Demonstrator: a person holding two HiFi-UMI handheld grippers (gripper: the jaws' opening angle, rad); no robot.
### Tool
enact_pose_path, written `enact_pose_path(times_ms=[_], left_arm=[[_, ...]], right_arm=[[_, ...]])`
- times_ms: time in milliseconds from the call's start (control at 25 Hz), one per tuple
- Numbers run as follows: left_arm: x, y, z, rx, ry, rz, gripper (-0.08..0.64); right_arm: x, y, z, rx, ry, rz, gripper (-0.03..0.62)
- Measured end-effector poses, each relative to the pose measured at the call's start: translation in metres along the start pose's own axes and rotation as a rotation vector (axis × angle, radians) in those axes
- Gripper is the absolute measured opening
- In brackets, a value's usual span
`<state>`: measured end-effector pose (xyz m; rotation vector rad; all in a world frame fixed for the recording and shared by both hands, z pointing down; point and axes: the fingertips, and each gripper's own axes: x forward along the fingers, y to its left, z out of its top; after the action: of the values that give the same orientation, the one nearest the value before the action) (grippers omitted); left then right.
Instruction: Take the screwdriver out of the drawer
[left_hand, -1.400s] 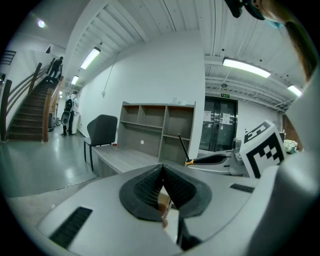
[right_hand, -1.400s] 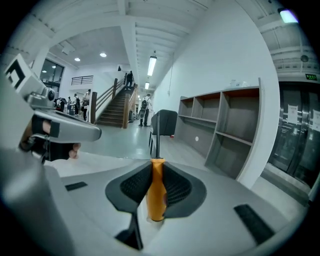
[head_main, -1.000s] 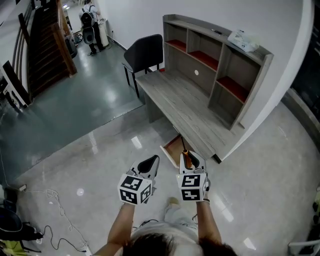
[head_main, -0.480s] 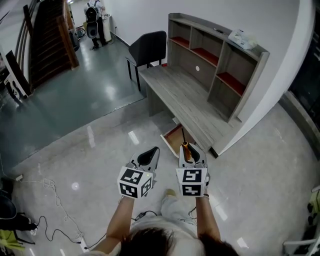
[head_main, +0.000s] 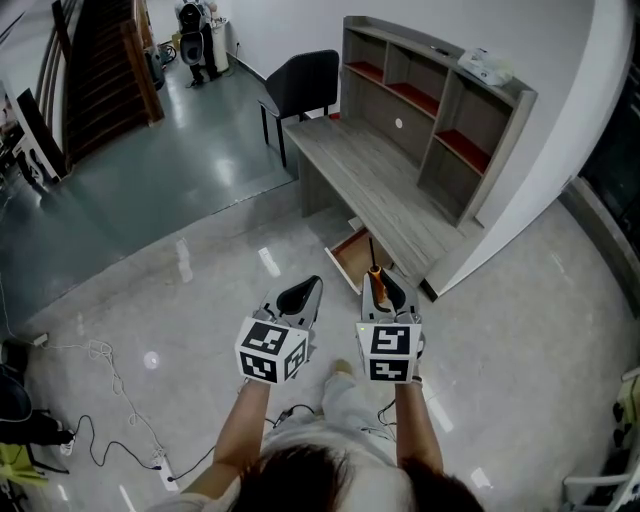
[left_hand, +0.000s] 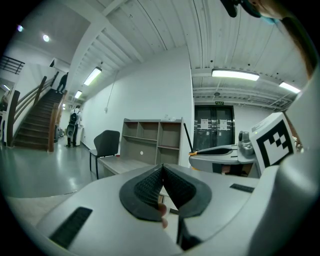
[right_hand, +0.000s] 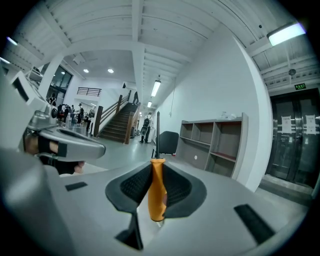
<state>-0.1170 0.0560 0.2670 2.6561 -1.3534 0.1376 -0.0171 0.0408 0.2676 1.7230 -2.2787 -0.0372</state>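
Observation:
My right gripper (head_main: 382, 290) is shut on the screwdriver (head_main: 376, 283), whose orange handle (right_hand: 157, 189) sits between the jaws while the dark shaft (right_hand: 157, 132) sticks out forward and up. In the head view it is held above the floor, just in front of the open drawer (head_main: 352, 254) under the grey desk (head_main: 372, 195). The drawer shows a reddish-brown bottom. My left gripper (head_main: 298, 299) hangs level with the right one, to its left, jaws shut with nothing between them (left_hand: 161, 184).
A grey shelf unit (head_main: 432, 115) stands on the desk against the white wall. A black chair (head_main: 300, 87) is at the desk's far end. Cables (head_main: 105, 395) trail over the glossy floor at the left. Stairs (head_main: 100, 70) rise at the far left.
The head view has shifted: the desk and drawer sit slightly higher and further right in the picture. Both grippers keep their pose, the screwdriver still held in the right one.

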Motion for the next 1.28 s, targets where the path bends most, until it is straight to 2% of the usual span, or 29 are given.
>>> enact_pose_path(times_ms=[440,800,1280], left_arm=[[-0.017,-0.023,-0.005,-0.009,-0.006,-0.003,0.017],[-0.007,-0.045,0.0,0.004,-0.009,-0.005,0.017],[0.016,-0.095,0.008,-0.006,-0.005,0.051,0.017]], right_arm=[[-0.03,0.001,-0.003,0.002,-0.019,-0.006,0.083],[-0.043,-0.016,0.001,-0.003,-0.056,0.002,0.083],[-0.067,-0.055,-0.004,-0.014,-0.074,0.084,0.083]])
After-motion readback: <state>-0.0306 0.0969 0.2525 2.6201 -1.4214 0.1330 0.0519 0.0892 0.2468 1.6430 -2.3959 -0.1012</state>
